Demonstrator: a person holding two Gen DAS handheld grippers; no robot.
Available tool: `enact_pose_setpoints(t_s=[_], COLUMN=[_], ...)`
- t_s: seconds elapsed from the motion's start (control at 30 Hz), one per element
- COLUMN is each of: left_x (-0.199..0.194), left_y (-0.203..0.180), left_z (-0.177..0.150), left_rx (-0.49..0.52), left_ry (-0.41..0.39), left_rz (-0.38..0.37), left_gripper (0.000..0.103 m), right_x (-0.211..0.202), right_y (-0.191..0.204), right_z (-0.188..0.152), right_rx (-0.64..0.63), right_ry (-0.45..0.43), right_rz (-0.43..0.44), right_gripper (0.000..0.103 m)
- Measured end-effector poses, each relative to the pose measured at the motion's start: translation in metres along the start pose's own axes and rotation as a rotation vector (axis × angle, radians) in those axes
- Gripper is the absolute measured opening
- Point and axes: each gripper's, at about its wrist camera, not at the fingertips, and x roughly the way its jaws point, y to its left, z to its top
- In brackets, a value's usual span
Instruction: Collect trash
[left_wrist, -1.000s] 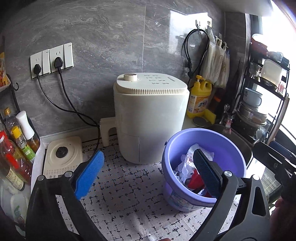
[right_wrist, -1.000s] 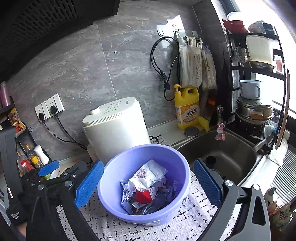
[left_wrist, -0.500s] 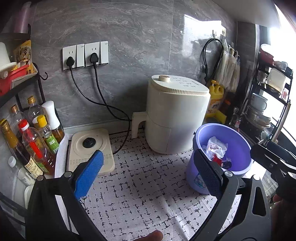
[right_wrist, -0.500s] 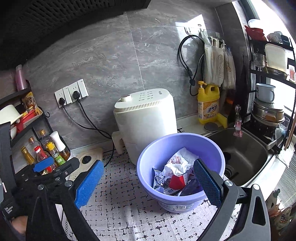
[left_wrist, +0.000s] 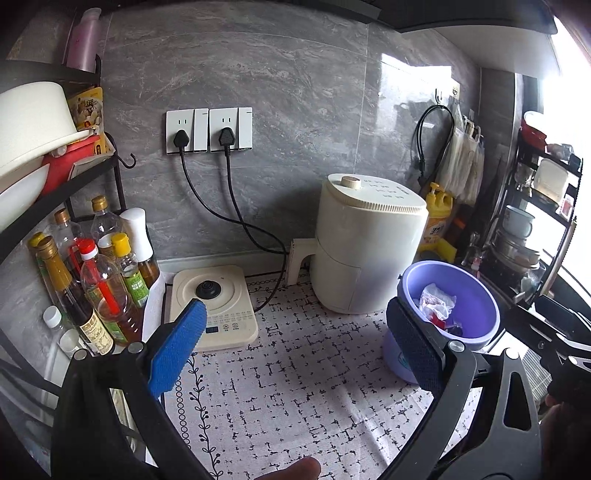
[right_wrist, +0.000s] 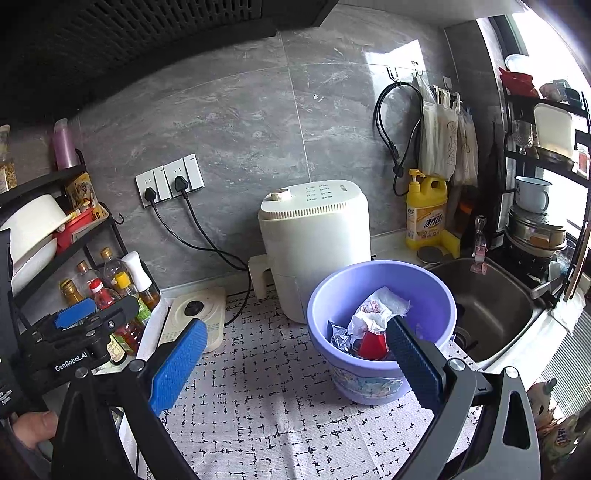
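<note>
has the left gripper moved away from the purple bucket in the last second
Yes. The left gripper has backed away leftward: the purple bucket and air fryer look smaller and sit farther right.

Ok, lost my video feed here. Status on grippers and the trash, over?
Left gripper open, empty. Right gripper open, empty. Trash sits in purple bucket on patterned mat. Nothing blocking the bucket; air fryer just behind.

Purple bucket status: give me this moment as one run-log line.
purple bucket: upright on mat, holds wrappers | left hand-held gripper: open, empty | right hand-held gripper: open, empty
</note>
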Motion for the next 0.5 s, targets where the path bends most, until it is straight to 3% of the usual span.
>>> enact_pose_setpoints(t_s=[0.5], left_x=[-0.0011], left_y=[-0.0033], left_z=[-0.0011], left_rx=[-0.007], left_ry=[0.011], left_rz=[-0.003], left_gripper=[0.097], right_x=[-0.0035], right_y=[0.0045], right_z=[0.0017], right_rx=[-0.03], right_ry=[0.002], right_rz=[0.01], right_gripper=[0.095])
